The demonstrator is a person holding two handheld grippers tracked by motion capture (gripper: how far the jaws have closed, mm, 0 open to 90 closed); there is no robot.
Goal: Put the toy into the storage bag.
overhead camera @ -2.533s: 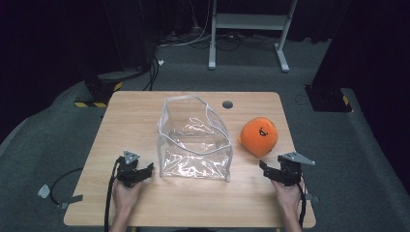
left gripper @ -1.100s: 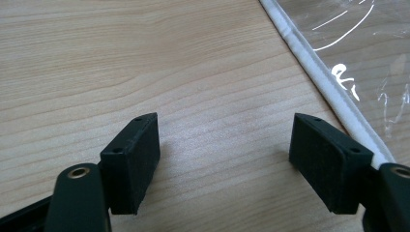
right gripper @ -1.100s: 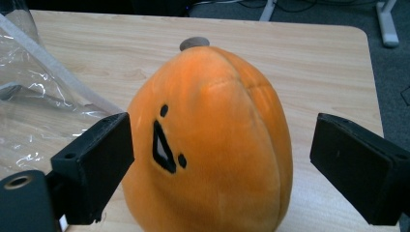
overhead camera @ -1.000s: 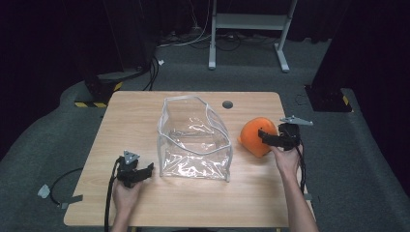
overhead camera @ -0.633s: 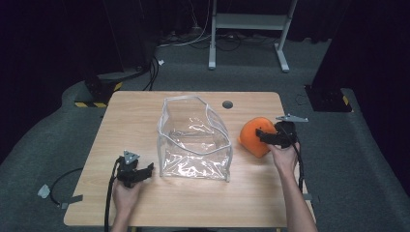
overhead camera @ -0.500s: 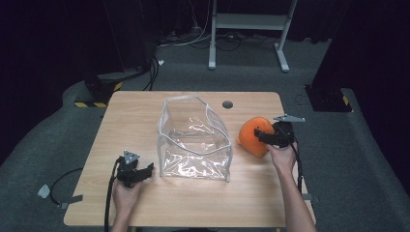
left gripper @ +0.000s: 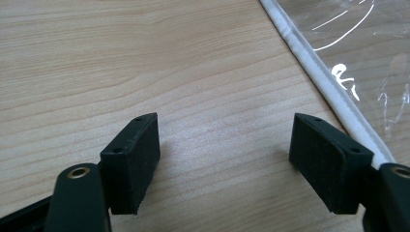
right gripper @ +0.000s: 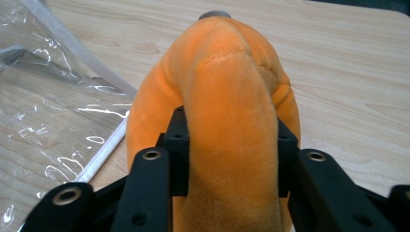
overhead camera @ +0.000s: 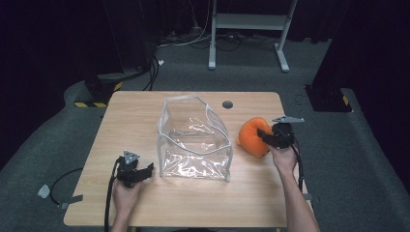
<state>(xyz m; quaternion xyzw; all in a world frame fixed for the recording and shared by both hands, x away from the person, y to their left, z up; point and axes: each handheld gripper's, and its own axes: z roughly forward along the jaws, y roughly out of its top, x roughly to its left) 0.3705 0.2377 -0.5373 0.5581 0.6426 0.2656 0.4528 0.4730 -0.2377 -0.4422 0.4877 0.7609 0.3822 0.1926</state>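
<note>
Wooden table [overhead camera: 145,116], pale grain, set on grey carpet in a dark room with cables and a white stand at the far side.

Clear plastic bag [overhead camera: 193,140]: centre of table, mouth open upward, white-edged rim.

Orange plush toy [overhead camera: 254,137]: right of the bag, just beside it, on the table.

Right gripper [overhead camera: 266,137]: 2.5 s ago it waited at the near right edge; now it is at the toy. Its jaws have just been closing, and the plush bulges between them, pinched. Grasp looks made; lifting into the bag would follow.

Left gripper [overhead camera: 145,170]: near left, beside the bag's corner, jaws spread, nothing between them.
</note>
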